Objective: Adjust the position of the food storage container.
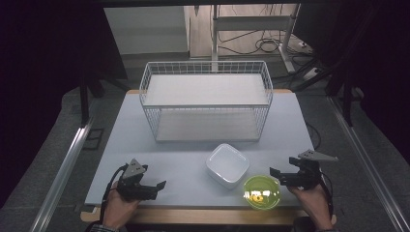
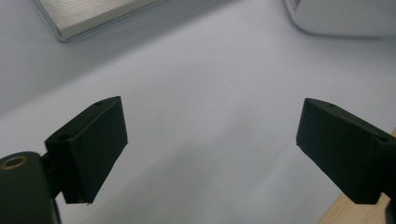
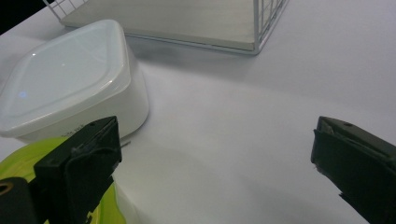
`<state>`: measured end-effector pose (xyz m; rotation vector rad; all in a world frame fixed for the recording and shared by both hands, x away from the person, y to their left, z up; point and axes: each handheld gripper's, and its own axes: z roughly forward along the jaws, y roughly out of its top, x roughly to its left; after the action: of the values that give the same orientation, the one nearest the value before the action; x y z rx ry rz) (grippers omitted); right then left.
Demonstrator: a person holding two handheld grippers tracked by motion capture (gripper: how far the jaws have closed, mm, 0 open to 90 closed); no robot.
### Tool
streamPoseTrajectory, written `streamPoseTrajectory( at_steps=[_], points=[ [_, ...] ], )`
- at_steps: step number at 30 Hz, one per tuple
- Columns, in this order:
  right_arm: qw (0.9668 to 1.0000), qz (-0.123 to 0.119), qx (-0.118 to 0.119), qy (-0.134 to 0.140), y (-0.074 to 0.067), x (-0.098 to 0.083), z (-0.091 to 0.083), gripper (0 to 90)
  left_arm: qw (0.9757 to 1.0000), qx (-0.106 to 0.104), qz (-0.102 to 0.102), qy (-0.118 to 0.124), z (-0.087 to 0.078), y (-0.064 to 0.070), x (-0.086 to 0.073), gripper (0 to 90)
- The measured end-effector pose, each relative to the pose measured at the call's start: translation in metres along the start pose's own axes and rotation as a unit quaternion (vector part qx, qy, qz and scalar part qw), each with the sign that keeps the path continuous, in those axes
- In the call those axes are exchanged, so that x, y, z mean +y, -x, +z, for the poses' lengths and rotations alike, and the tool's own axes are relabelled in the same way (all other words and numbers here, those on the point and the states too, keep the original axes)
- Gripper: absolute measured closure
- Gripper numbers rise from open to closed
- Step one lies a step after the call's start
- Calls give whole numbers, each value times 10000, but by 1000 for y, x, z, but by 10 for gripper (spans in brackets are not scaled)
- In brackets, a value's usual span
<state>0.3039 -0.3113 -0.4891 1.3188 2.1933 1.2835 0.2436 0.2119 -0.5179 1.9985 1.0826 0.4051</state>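
Note:
A white square bowl (image 1: 227, 165) sits near the table's front middle, with a yellow-green round bowl (image 1: 261, 191) just right of it at the front edge. Behind them stands a white wire rack (image 1: 206, 99) with two shelves. My left gripper (image 1: 162, 184) rests open near the front left, nothing between its jaws, which hover over bare table (image 2: 205, 140). My right gripper (image 1: 273, 173) is open at the front right, just beside the green bowl (image 3: 18, 161). The white bowl (image 3: 65, 79) lies ahead and left of its jaws in the right gripper view.
The white tabletop (image 1: 174, 159) has a wooden front edge (image 1: 203, 215). Dark floor, metal rails and cables surround the table. The rack's corner (image 3: 252, 44) shows ahead in the right gripper view, and the rack's lower shelf (image 2: 88, 16) in the left gripper view.

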Motion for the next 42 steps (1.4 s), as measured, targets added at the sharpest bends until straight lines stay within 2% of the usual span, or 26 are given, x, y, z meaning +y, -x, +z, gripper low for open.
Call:
streamPoseTrajectory(
  at_steps=[4,8,11,12,14,17,18,19,22,23,24,25,26,27,28,29,31,32,37,38,39,41,42],
  points=[
    [10000,55,-17,13,1,2,-3,62,10000,-23,54,-66,1,1,-1,57],
    [10000,52,-14,78,-1,3,-5,110,9999,-107,110,9,2,3,0,46],
    [9999,50,15,115,-2,4,-7,132,9998,-41,204,20,2,4,0,51],
    [9999,27,51,88,-4,5,-8,188,9996,-8,262,37,2,5,0,53],
    [9999,14,96,46,-5,5,-9,217,9996,-18,288,61,2,5,-1,55],
    [10000,-11,75,-41,-7,6,-9,306,9994,-16,335,39,4,5,-2,56],
    [10000,-11,75,-41,-7,6,-9,306,9994,-16,335,39,4,5,-2,58],
    [9999,-89,94,-67,-8,7,-12,413,9994,-14,359,20,4,5,-2,59],
    [9996,-254,77,-84,-13,9,-17,567,9993,13,358,55,4,5,-2,60],
    [9996,-254,77,-84,-13,9,-17,567,9993,13,358,55,4,5,-2,62],
    [9991,-375,163,-89,-19,12,-22,726,9994,19,343,67,4,4,-2,64],
    [9988,-434,212,-76,-22,13,-23,778,9994,19,333,68,4,4,-2,66],
    [9988,-434,212,-76,-22,13,-23,778,9994,19,333,68,4,4,-2,68],
    [9973,-613,395,-77,-31,16,-27,887,9994,31,343,41,4,4,-3,72],
    [9973,-613,395,-77,-31,16,-27,887,9994,31,343,41,4,4,-3,76],
    [9945,-776,683,-179,-44,18,-29,895,9993,58,356,15,5,4,-3,81],
    [9938,-802,741,-213,-47,18,-29,896,9993,54,375,5,5,4,-3,82],
    [9897,-1021,928,-381,-62,17,-28,897,9992,67,402,-14,5,5,-3,83],
    [9829,-1235,1226,-610,-84,9,-30,897,9989,113,461,-25,5,6,-3,83],
    [9829,-1235,1226,-610,-84,9,-30,897,9988,119,466,-23,6,6,-3,83],
    [9798,-1322,1349,-662,-92,5,-33,897,9989,122,463,-25,6,6,-3,83],
    [9775,-1348,1452,-722,-98,1,-35,897,9989,136,455,-36,6,6,-3,83],
    [9775,-1348,1452,-722,-98,1,-35,897,9989,136,455,-36,6,6,-3,83]
  ],
)
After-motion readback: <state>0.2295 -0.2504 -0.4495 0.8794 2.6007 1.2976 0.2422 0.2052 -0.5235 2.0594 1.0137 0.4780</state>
